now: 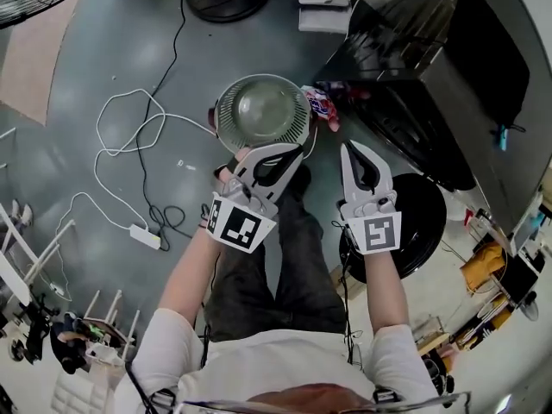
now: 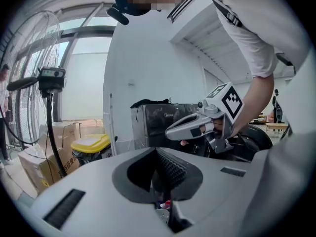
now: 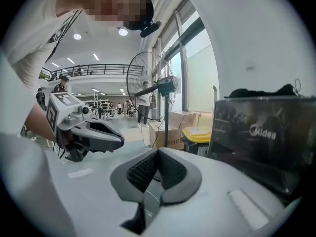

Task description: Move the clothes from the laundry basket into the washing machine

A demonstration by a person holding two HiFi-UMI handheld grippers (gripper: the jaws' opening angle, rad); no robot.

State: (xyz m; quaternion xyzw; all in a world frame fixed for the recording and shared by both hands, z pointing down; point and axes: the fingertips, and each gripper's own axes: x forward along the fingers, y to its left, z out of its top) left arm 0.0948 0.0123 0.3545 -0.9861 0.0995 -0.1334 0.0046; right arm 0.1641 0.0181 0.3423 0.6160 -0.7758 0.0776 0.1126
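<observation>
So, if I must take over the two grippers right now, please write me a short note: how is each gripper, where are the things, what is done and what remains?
Left gripper: jaws shut, nothing held.
Right gripper: jaws shut, also empty.
The person holds both up in front of the body.
The round, pale, perforated plastic laundry basket looks empty inside.
A red, white and blue patterned cloth lies beside its rim, on the side of the dark glossy washing machine.
Done: the basket seems cleared.
Left: probably that cloth. The inside of the machine is not visible, so check it.
</observation>
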